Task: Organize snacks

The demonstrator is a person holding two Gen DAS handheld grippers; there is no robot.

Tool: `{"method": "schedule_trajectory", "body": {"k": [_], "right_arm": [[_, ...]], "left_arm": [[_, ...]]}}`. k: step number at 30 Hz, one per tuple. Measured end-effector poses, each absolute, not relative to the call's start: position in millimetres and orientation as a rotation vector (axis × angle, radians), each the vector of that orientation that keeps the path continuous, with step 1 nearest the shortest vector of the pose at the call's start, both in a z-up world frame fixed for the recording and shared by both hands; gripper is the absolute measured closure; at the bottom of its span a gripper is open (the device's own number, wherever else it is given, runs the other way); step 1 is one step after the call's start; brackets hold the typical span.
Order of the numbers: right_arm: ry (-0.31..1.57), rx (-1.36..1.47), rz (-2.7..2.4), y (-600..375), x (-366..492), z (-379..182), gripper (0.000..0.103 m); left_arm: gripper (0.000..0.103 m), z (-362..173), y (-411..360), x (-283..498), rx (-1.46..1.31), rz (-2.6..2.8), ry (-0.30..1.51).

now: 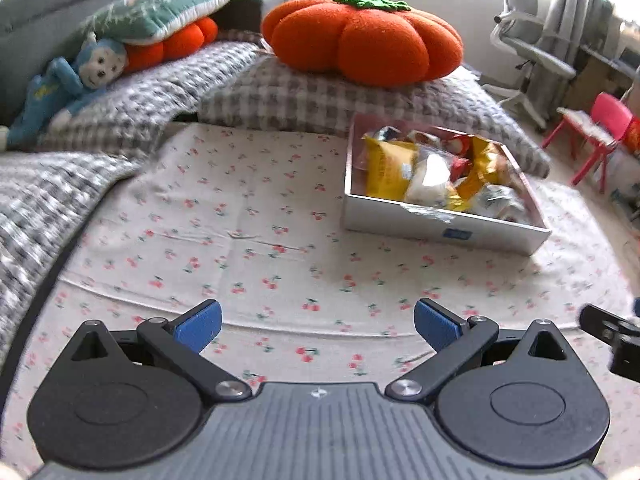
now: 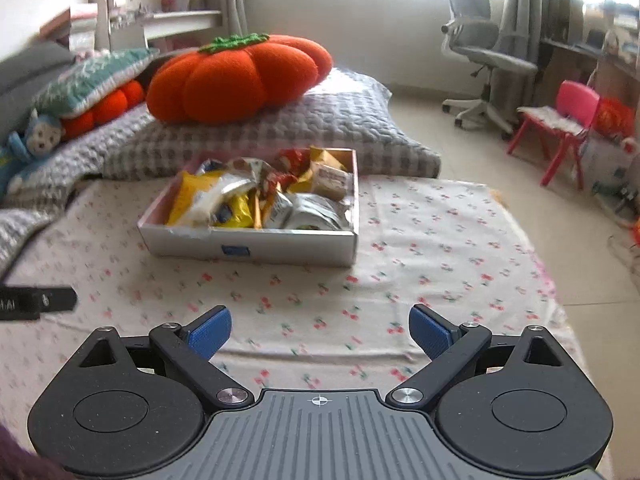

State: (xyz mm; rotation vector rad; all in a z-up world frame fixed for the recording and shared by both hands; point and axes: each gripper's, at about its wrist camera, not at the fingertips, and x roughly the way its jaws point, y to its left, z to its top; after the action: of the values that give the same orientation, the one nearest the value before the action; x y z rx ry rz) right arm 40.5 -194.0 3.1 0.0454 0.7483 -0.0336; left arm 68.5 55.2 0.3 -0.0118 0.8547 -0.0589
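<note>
A shallow white cardboard box [image 1: 440, 226] [image 2: 256, 246] sits on a cherry-print sheet and is filled with several snack packets, among them a yellow bag [image 1: 386, 172] [image 2: 192, 196] and a silver pouch [image 2: 316, 212]. My left gripper [image 1: 318, 326] hovers over the sheet, short of the box and to its left, open with nothing between its blue pads. My right gripper [image 2: 320, 330] is also open and empty, hanging in front of the box. A black part of the right gripper shows at the left wrist view's right edge [image 1: 612, 330].
A big orange pumpkin cushion [image 1: 360, 38] [image 2: 240, 80] lies on a grey checked quilt [image 1: 304, 100] behind the box. A blue plush toy [image 1: 60, 88] and a green pillow [image 1: 160, 10] are at the left. An office chair [image 2: 484, 60] and a pink child's chair [image 2: 568, 120] stand on the floor to the right.
</note>
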Motion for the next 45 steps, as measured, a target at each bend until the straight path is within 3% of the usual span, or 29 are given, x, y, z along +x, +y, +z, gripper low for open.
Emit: {"method": "schedule_trajectory", "body": {"k": [9,45], "right_arm": [[0.819,0.066,-0.034,-195,34,-10,0.005],[0.792,0.105,-0.031,-187,37,0,0.005]], "left_arm": [[0.0,6,43,56,0.019,-0.111,0.859],[0.0,11,13,41,0.076,-0.121,0.845]]}}
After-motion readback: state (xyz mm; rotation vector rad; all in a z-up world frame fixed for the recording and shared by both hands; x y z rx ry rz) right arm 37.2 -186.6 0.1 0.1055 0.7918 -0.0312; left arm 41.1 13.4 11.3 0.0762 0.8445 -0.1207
